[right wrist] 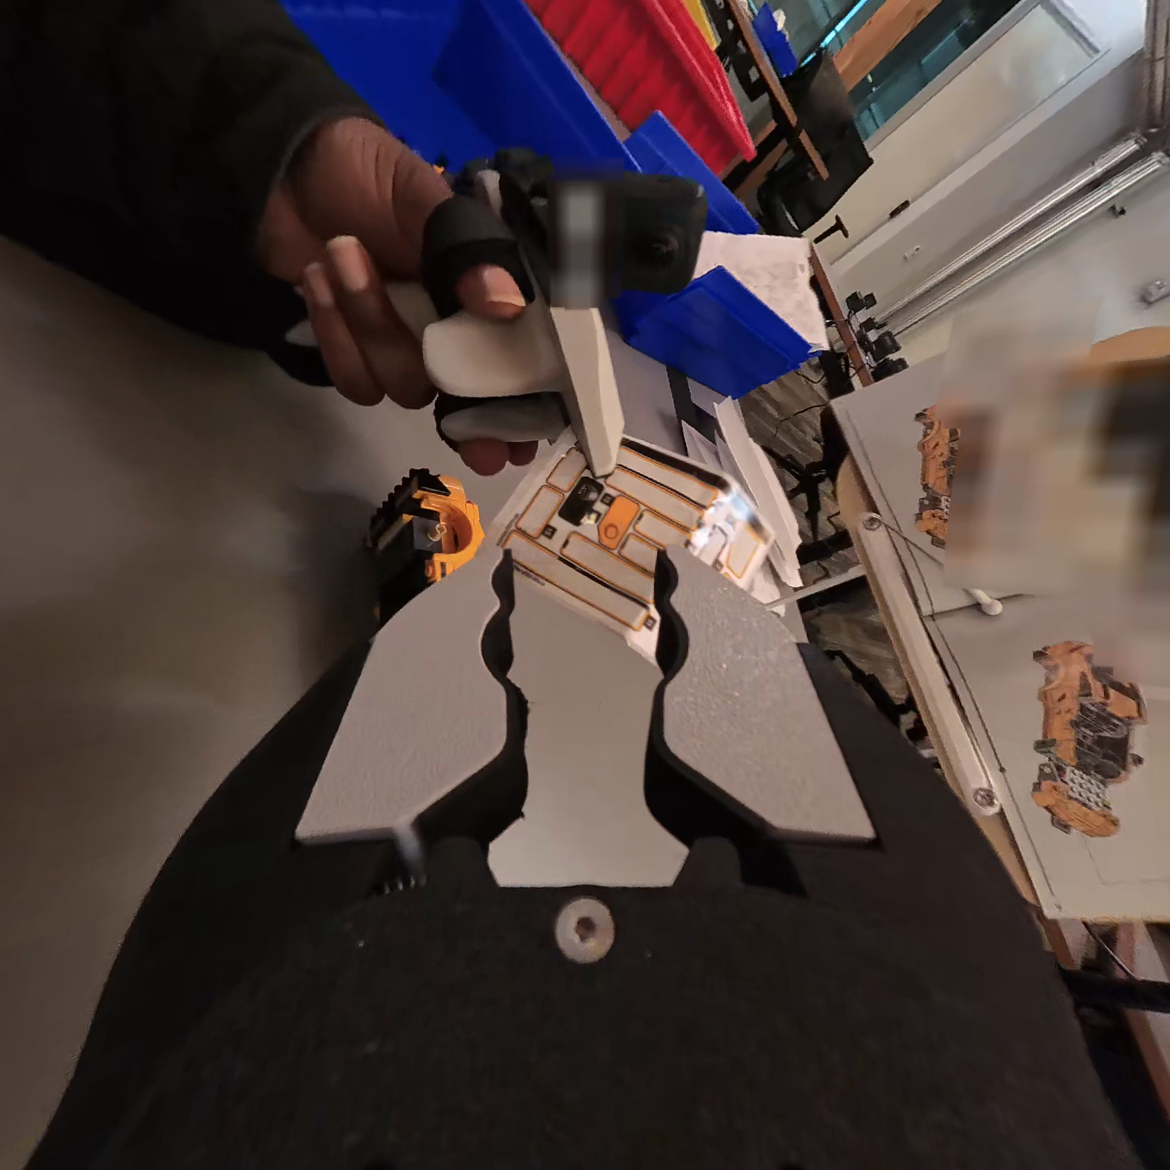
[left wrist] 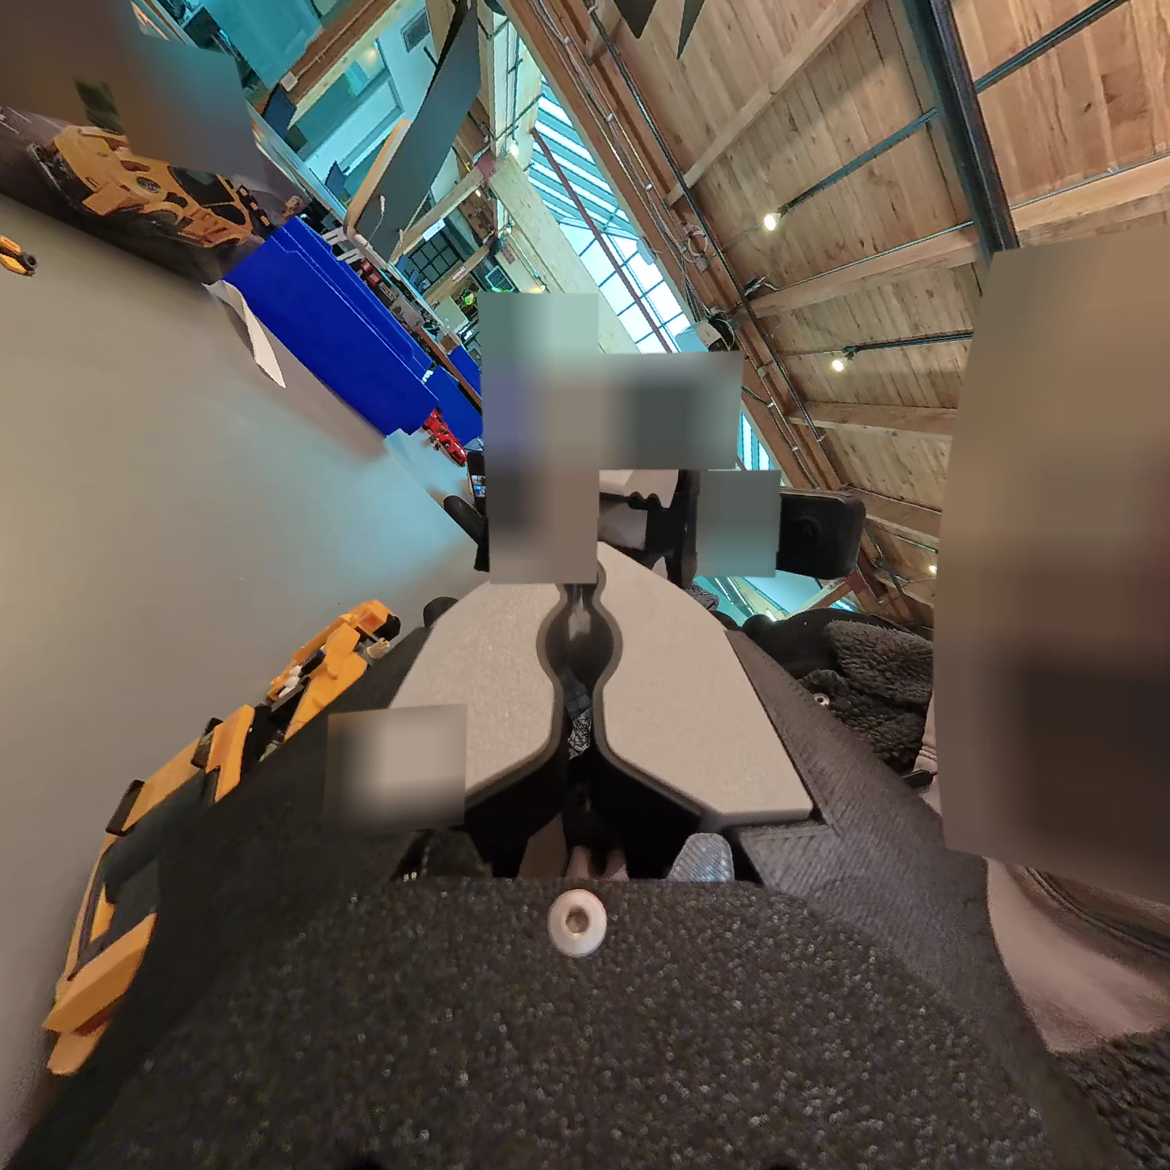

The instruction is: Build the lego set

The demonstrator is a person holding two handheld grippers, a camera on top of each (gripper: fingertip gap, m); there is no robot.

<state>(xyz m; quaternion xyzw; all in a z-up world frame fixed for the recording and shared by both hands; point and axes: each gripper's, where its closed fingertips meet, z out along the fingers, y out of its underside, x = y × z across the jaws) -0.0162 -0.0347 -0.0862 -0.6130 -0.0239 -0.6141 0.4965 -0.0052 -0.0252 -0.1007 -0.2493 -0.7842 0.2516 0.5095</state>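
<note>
A sticker sheet (right wrist: pixel 671 500), white with orange-outlined stickers, lies on the grey table (right wrist: pixel 158 506). My left gripper (right wrist: pixel 598 465), held by a hand (right wrist: pixel 367 253), points down with its tip on the sheet beside a black sticker (right wrist: pixel 585 497). Its jaws are shut in the left wrist view (left wrist: pixel 585 592); nothing is clearly visible between them. My right gripper (right wrist: pixel 582 560) is open, its fingers spread over the sheet's near edge. A yellow and black lego part (right wrist: pixel 430 532) stands left of the sheet. The yellow lego car (left wrist: pixel 316 671) lies left of my left gripper.
Blue bins (right wrist: pixel 715 329) and a red bin (right wrist: pixel 646 63) stand behind the sheet. Instruction pages (right wrist: pixel 1089 741) with pictures of the car lie at the right. The lego box (left wrist: pixel 145 183) and a small yellow piece (left wrist: pixel 16 253) sit far left.
</note>
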